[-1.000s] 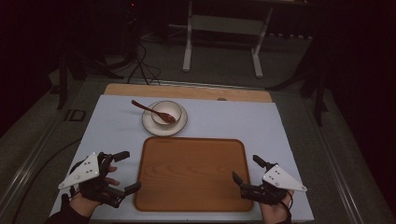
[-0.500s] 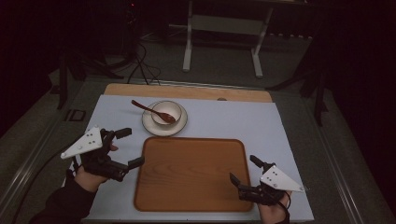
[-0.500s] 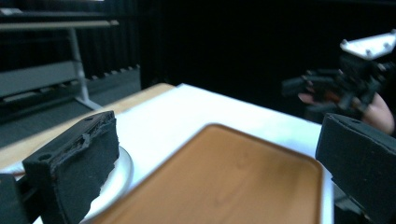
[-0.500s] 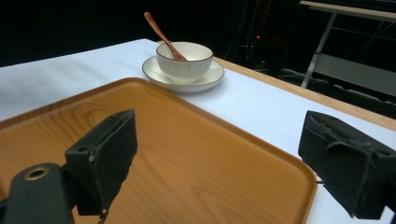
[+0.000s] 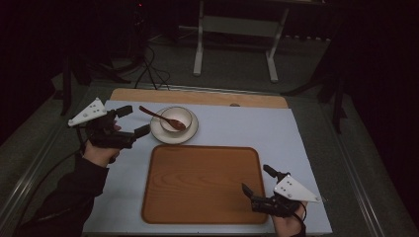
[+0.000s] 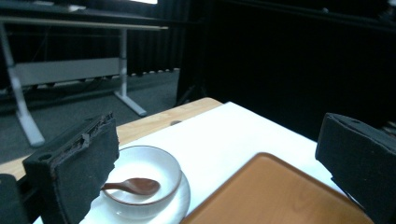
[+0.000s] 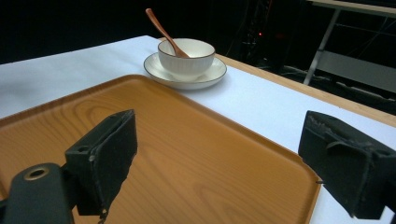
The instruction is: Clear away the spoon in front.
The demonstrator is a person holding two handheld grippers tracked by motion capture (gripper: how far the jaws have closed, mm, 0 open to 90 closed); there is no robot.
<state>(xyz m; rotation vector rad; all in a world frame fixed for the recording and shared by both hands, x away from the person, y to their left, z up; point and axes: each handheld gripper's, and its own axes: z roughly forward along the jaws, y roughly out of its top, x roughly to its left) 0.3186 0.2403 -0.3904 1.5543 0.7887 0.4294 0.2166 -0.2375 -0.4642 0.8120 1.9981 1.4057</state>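
Observation:
A white bowl (image 5: pixel 176 117) stands on a white saucer (image 5: pixel 160 132) at the back of the white mat, with a brown wooden spoon (image 5: pixel 158 117) resting in it. In front lies a bare wooden tray (image 5: pixel 202 182). My left gripper (image 5: pixel 129 122) is open, raised just left of the saucer, jaws pointing toward it. The left gripper view has the bowl (image 6: pixel 149 172), the spoon (image 6: pixel 133 186) and the tray's corner (image 6: pixel 275 191) between its jaws. My right gripper (image 5: pixel 257 181) is open at the tray's front right corner. In the right gripper view the tray (image 7: pixel 187 149) and bowl (image 7: pixel 187 53) lie ahead.
The white mat (image 5: pixel 247 128) covers a wooden table whose far edge (image 5: pixel 197 96) shows as a strip. A metal desk frame (image 5: pixel 234 44) stands on the floor beyond. The room around is dark. Cables trail on the floor at back left.
My left gripper has risen and travelled forward from the near left of the mat to beside the saucer. The right gripper has shifted only slightly near the tray's front right corner.

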